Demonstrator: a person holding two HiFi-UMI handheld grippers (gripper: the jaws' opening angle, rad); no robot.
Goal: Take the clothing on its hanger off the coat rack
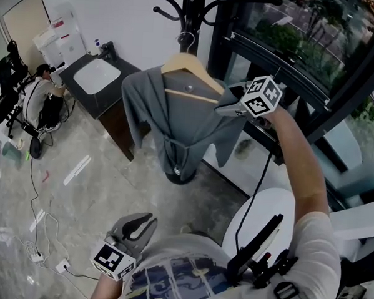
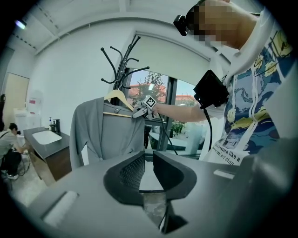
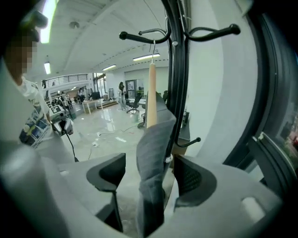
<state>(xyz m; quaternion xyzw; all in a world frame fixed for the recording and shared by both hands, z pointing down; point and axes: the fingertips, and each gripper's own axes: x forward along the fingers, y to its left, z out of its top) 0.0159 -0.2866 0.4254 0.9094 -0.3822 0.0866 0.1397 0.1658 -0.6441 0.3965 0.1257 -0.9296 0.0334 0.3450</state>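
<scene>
A grey garment [image 1: 169, 123] hangs on a wooden hanger [image 1: 191, 66], whose hook sits on the black coat rack [image 1: 193, 15]. My right gripper [image 1: 230, 98] is raised to the garment's right shoulder. In the right gripper view its jaws [image 3: 149, 174] stand open, and a fold of the grey fabric [image 3: 151, 153] runs between them without either pad pressing on it. The hanger [image 3: 152, 93] shows edge-on just beyond. My left gripper [image 1: 147, 225] hangs low by my torso, its jaws [image 2: 146, 169] drawn together to a thin slit with nothing in them. It faces the garment [image 2: 107, 135] from a distance.
A dark counter with a white sink [image 1: 97, 75] stands left of the rack. A person [image 1: 43, 97] sits at the far left. Black window frames [image 1: 291, 76] run behind the rack. A white round seat [image 1: 265, 209] is below my right arm. Cables [image 1: 39, 232] lie on the floor.
</scene>
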